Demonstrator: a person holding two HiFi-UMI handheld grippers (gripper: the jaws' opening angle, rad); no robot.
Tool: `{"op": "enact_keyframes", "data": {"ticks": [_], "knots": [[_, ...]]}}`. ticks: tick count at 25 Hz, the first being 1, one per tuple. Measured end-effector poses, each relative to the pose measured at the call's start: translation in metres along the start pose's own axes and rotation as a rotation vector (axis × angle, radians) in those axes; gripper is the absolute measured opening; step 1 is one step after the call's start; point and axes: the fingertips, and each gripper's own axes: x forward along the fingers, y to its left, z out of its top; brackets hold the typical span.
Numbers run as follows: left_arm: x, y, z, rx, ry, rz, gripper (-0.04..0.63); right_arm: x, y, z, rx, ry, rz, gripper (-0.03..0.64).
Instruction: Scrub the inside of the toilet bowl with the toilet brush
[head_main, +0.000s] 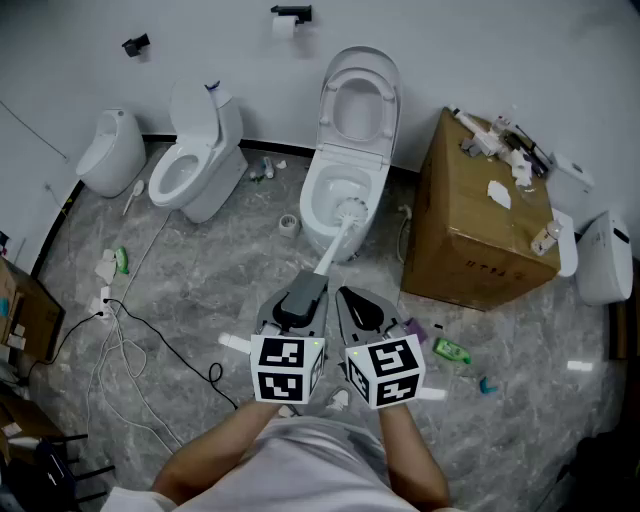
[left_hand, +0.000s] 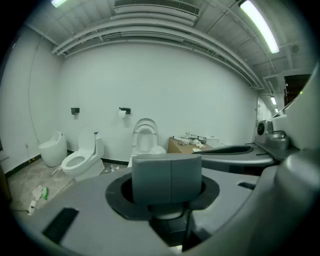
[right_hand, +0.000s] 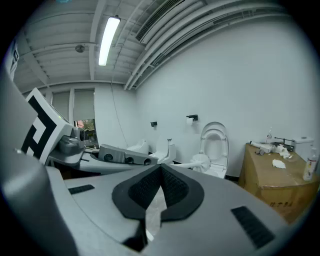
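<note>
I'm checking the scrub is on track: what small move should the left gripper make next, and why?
Probably tip the toilet brush deeper into the toilet bowl: the left gripper is shut on its handle, and the bristle head seems to sit near the front rim.

**Fixtures Along the Back Wall, Box at the Right**

The toilet bowl (head_main: 322, 205) is set centrally against the back wall. A second toilet (head_main: 190, 170) is placed to its left and a cardboard box (head_main: 480, 235) to its right. The toilet brush (head_main: 350, 212) is reached into the bowl from the front, clamped in the left gripper (head_main: 305, 292), with the right gripper (head_main: 352, 300) just beside it.
</note>
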Motion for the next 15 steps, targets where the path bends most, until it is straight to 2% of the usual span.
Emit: {"op": "enact_keyframes", "data": {"ticks": [8,15], "knots": [[0.026,-0.013,-0.005,-0.019,0.019,0.033,0.153,0.001,-0.033,-0.010,0.016,0.011,0.011,-0.001],[0.044,-0.008,-0.010,-0.030,0.049,0.054,0.153,0.012,-0.047,-0.016,0.046,0.024,0.022,0.000]]}}
